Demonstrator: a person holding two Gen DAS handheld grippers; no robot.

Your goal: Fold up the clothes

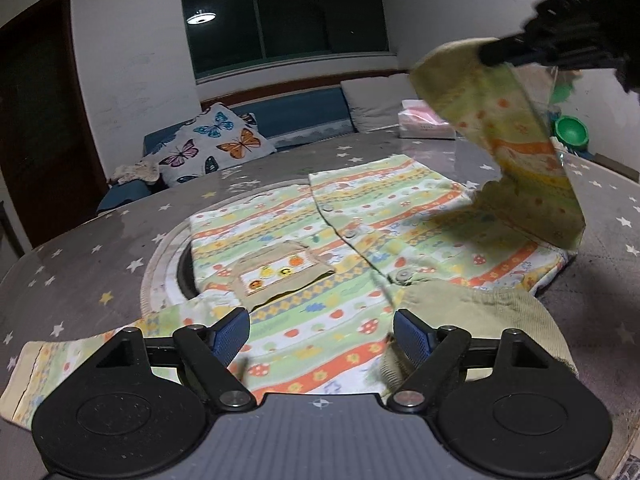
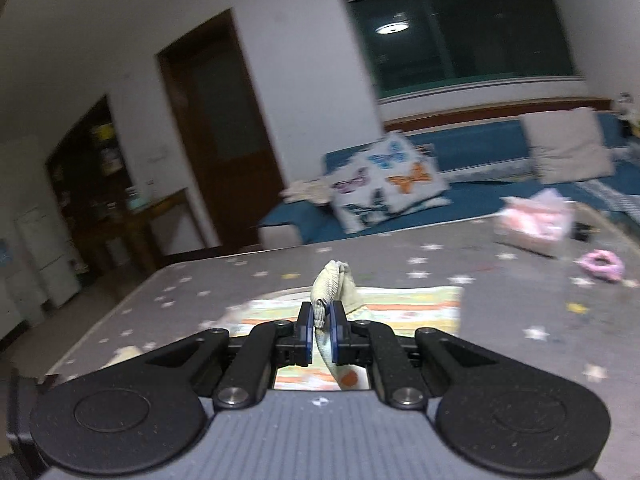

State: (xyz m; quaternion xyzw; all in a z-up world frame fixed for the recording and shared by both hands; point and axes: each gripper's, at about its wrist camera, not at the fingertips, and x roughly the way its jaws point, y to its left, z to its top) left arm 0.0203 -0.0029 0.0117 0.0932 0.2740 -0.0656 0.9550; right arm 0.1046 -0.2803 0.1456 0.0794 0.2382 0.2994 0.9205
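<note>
A small striped shirt (image 1: 320, 248) with fruit prints, buttons and a chest pocket lies spread on the grey star-patterned table (image 1: 80, 264). My left gripper (image 1: 320, 334) is open and empty, low over the shirt's near hem. My right gripper (image 2: 320, 330) is shut on the beige cuff of the shirt's sleeve (image 2: 334, 286). In the left wrist view that sleeve (image 1: 512, 136) hangs lifted above the shirt's right side, held by the right gripper (image 1: 492, 56) at the upper right. The other sleeve (image 1: 60, 360) lies flat at the near left.
A pink tissue pack (image 1: 424, 120) and a green bowl (image 1: 572, 130) sit at the table's far right. A pink hair tie (image 2: 602, 266) lies on the table. A blue sofa (image 1: 296, 116) with a butterfly pillow (image 1: 208, 144) stands behind the table.
</note>
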